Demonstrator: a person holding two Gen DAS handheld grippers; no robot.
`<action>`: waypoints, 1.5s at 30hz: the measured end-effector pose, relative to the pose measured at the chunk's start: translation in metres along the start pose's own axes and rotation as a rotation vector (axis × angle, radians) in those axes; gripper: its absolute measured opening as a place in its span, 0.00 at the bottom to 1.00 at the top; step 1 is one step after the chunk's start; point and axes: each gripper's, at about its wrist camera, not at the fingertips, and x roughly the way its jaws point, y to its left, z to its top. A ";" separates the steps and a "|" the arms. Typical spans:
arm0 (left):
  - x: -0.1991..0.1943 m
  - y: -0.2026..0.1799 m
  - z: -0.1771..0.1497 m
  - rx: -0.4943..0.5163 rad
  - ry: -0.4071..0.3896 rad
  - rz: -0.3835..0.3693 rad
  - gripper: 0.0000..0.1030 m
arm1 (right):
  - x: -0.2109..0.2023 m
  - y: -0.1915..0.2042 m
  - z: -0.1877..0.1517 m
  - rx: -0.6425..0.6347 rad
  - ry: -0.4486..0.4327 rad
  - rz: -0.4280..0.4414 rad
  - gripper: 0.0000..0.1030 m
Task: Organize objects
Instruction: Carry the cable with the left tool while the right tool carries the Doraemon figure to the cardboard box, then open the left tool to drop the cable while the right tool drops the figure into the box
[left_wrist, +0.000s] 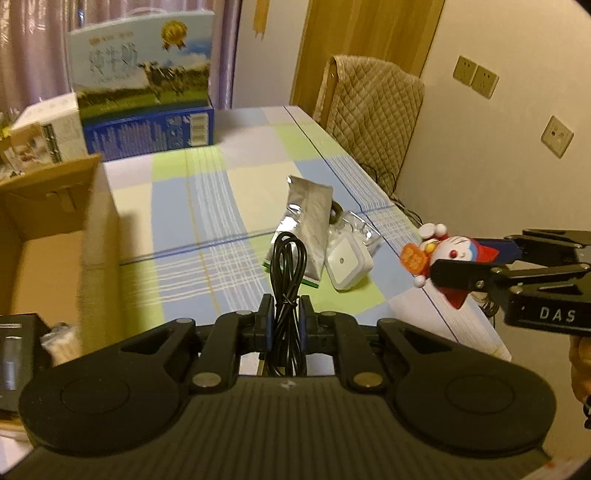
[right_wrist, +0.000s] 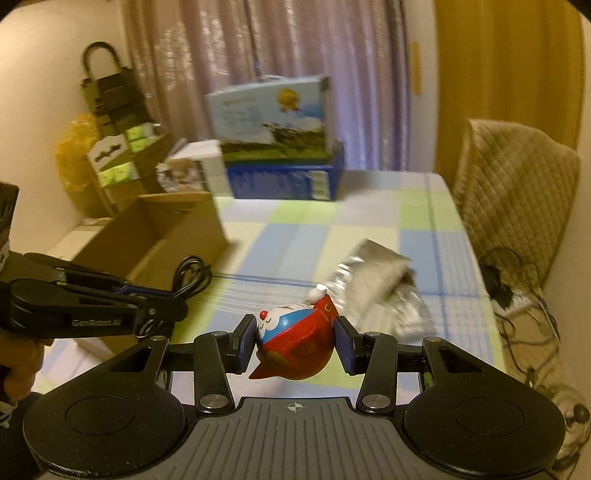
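Observation:
My left gripper (left_wrist: 287, 317) is shut on a coiled black cable (left_wrist: 288, 266), which sticks up between its blue pads above the checked tablecloth (left_wrist: 207, 206). The right wrist view shows the same left gripper (right_wrist: 168, 308) at the left with the black cable (right_wrist: 192, 275) looping out of it. My right gripper (right_wrist: 295, 341) is shut on a red and blue cat figurine (right_wrist: 295, 343), held tilted between the pads. In the left wrist view the right gripper (left_wrist: 454, 264) holds the figurine (left_wrist: 443, 258) over the table's right edge. An open cardboard box (left_wrist: 55, 236) stands at the left.
On the cloth lie a silver foil pouch (left_wrist: 306, 225), a white square night light (left_wrist: 345, 264) and crinkled clear wrapping (left_wrist: 360, 225). A blue milk carton box (left_wrist: 147, 92) and small white boxes (left_wrist: 48, 133) stand at the back. A padded chair (left_wrist: 373, 110) is at the far right.

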 end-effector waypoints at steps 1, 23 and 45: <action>-0.006 0.003 0.000 0.000 -0.007 0.007 0.09 | -0.001 0.008 0.003 -0.010 -0.004 0.012 0.41; -0.130 0.156 -0.016 -0.110 -0.071 0.267 0.09 | 0.067 0.182 0.051 -0.191 0.009 0.336 0.41; -0.056 0.236 -0.041 -0.221 0.026 0.226 0.12 | 0.167 0.193 0.039 -0.185 0.146 0.361 0.41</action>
